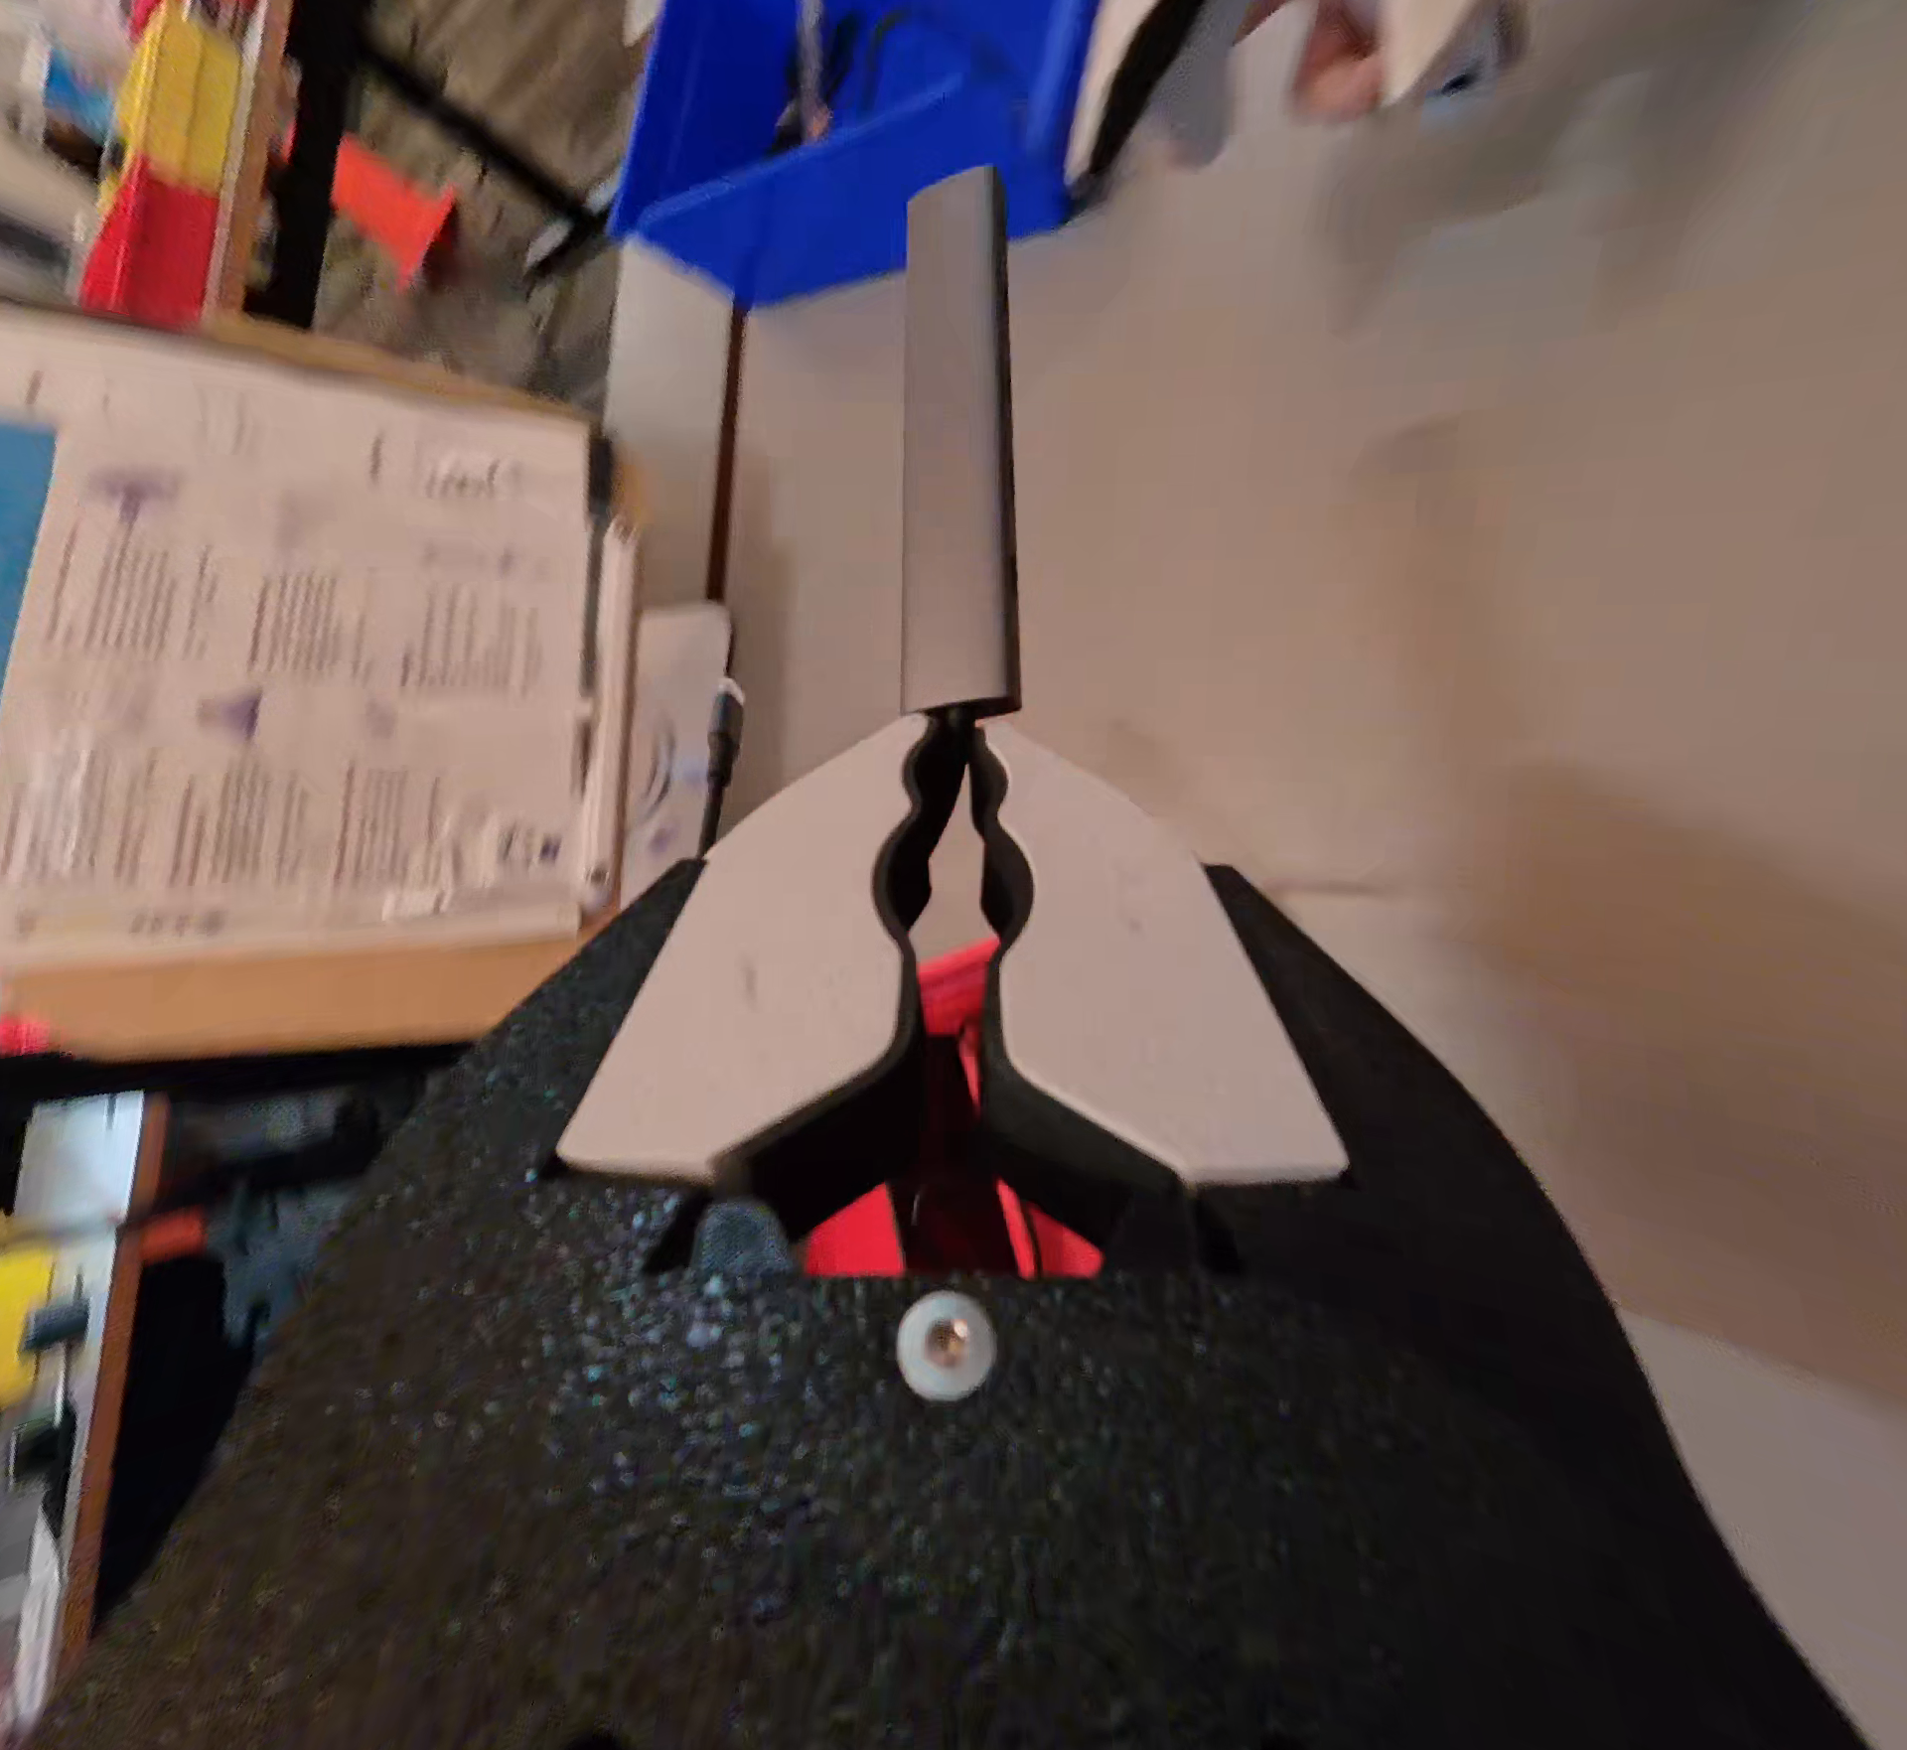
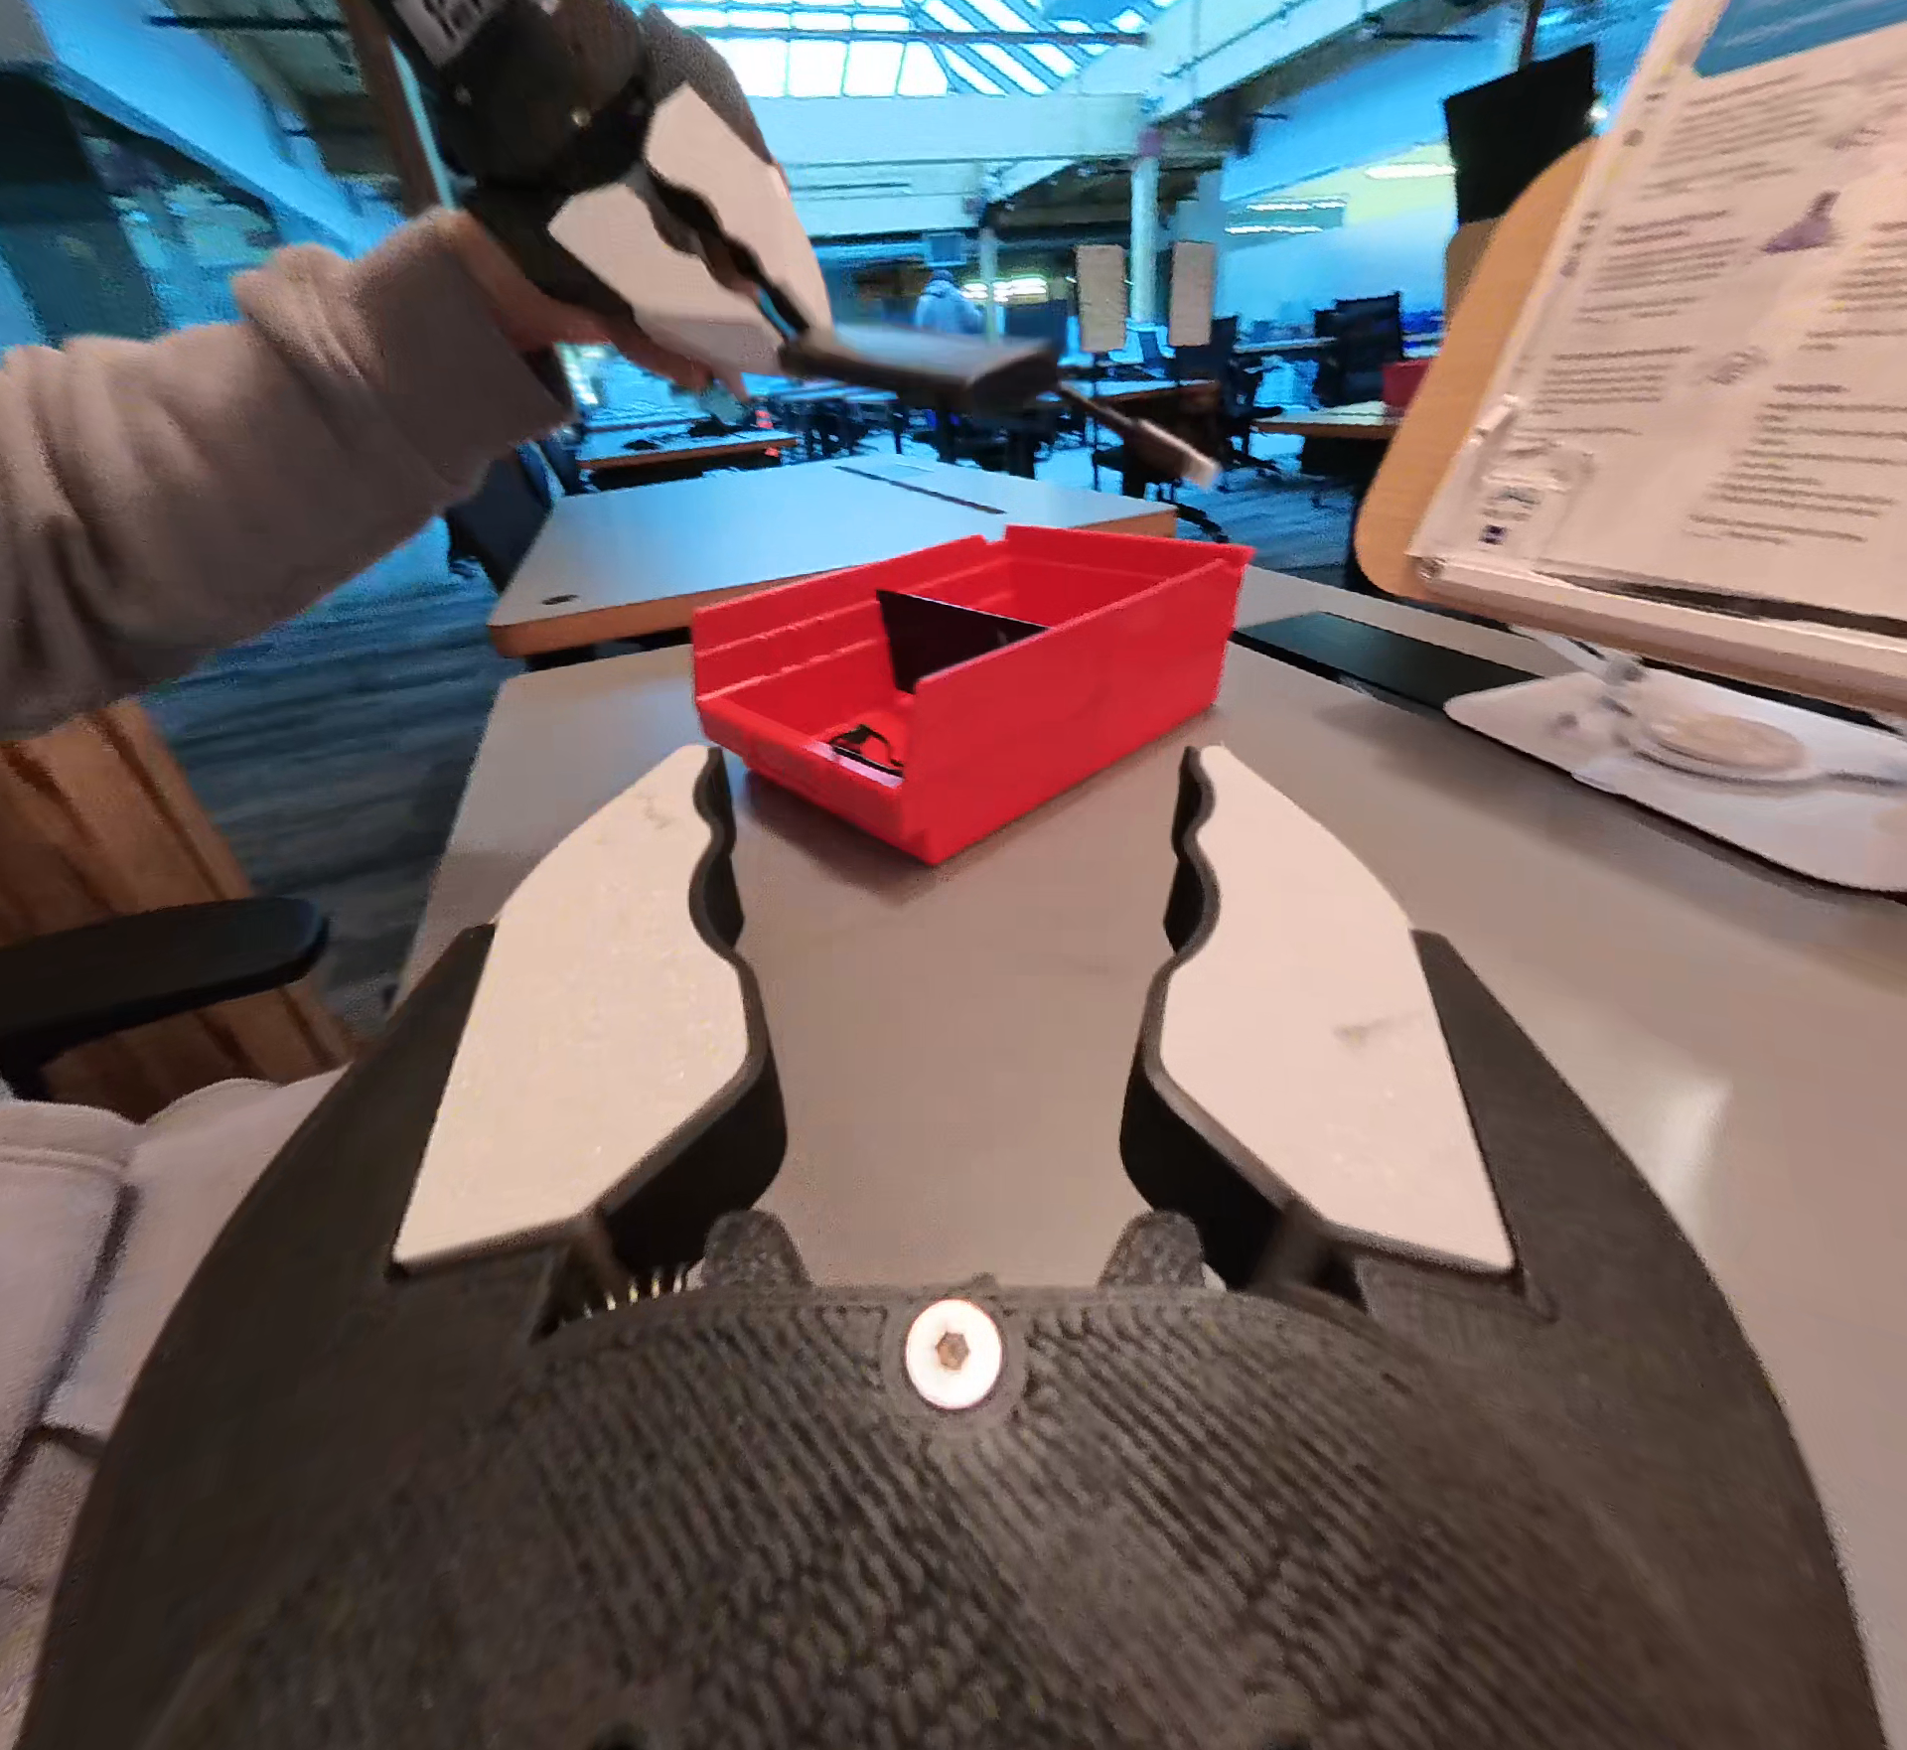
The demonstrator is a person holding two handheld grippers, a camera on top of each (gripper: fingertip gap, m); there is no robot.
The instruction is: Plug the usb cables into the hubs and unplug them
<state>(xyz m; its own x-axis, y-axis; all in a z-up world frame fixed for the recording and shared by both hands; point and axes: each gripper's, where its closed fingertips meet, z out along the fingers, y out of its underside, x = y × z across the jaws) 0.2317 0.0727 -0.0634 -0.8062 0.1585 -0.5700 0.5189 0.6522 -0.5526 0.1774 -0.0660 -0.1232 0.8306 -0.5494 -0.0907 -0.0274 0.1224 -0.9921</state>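
The left gripper (image 1: 955,731) is clenched on the cable end of a grey hub (image 1: 958,462), holding it up in the air above the red bin (image 2: 991,669) on the table (image 2: 929,1030). A short lead with a plug (image 2: 1187,459) dangles from the hub's far end. The right gripper (image 2: 955,808) hovers low over the table, jaws spread, empty. I judge it early: nothing looks plugged in, and a dark cable (image 2: 862,743) lies in the bin
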